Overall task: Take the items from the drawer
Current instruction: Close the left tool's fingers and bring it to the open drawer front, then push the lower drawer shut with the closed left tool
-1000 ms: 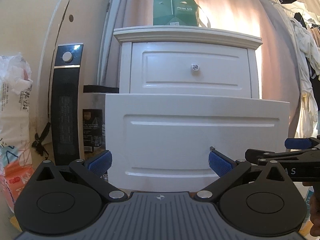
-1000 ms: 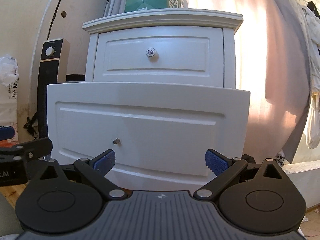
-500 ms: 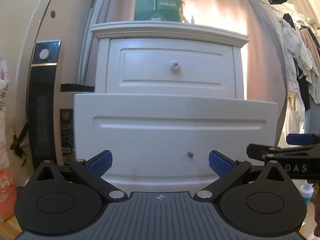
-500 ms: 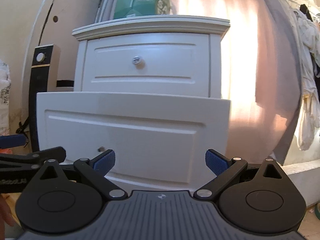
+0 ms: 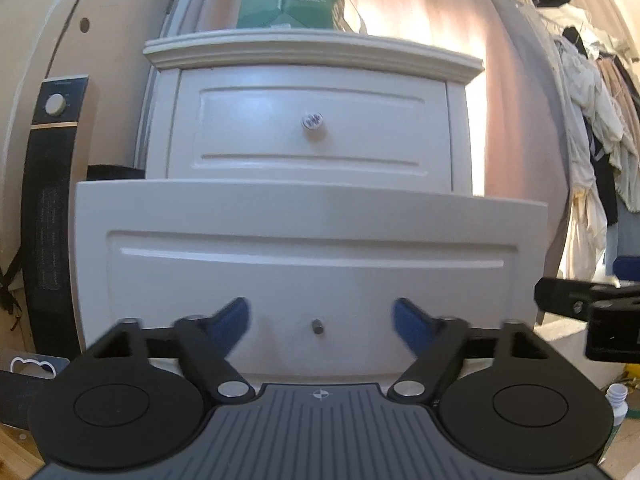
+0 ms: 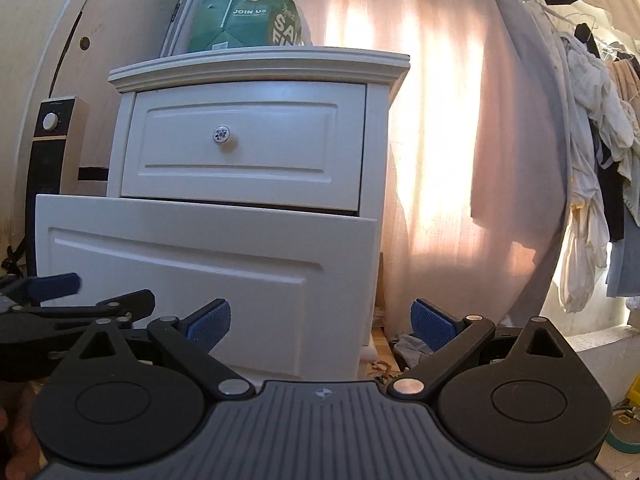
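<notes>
A white nightstand [image 5: 312, 56] has a closed upper drawer [image 5: 316, 128] with a round knob [image 5: 313, 121]. Its lower drawer [image 5: 304, 248] stands pulled out; only the front panel shows, with a small metal stud [image 5: 317, 325] where a knob would be. The inside is hidden. My left gripper [image 5: 320, 320] is open, its blue pads straddling the stud just short of the panel. My right gripper [image 6: 320, 326] is open and empty, off the panel's right corner. The lower drawer [image 6: 200, 272] sits left of centre in the right wrist view, and the left gripper's fingers [image 6: 56, 286] show at the left edge.
A green box [image 5: 290, 2] sits on top of the nightstand. A tall black heater [image 5: 50, 208] stands to its left. Pink curtains [image 6: 460, 140] hang behind, and clothes [image 6: 592, 160] hang at the right. Small clutter, including a bottle [image 5: 616, 400], lies on the floor at the right.
Both grippers moved rightward and closer to the lower drawer. The left gripper now centres on the stud and its fingers have drawn nearer together. The right gripper's view swung toward the curtains.
</notes>
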Demonstrator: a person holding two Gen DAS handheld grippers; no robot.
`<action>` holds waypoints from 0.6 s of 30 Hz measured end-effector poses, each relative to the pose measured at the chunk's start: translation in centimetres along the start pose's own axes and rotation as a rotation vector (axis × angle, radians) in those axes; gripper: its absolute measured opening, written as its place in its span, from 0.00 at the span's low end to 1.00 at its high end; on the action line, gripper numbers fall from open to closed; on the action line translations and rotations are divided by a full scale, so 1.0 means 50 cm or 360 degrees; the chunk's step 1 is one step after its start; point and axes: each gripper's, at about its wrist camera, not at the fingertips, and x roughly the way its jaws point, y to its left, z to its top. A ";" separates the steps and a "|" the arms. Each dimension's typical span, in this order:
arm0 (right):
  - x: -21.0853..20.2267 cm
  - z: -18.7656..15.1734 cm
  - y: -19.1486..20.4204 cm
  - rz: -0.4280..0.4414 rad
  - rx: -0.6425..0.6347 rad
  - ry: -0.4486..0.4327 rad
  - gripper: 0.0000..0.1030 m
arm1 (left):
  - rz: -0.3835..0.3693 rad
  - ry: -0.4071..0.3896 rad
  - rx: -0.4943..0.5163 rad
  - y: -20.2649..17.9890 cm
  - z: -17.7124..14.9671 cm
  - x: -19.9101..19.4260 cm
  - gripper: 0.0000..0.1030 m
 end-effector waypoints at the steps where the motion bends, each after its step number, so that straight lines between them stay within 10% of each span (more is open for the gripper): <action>1: 0.000 -0.001 -0.004 -0.0003 0.0001 -0.0005 1.00 | 0.0007 0.0021 0.0008 -0.006 -0.001 0.006 0.58; 18: 0.016 -0.036 -0.037 0.0039 0.0015 -0.0004 1.00 | 0.0139 0.0117 -0.0005 -0.017 0.002 0.055 0.04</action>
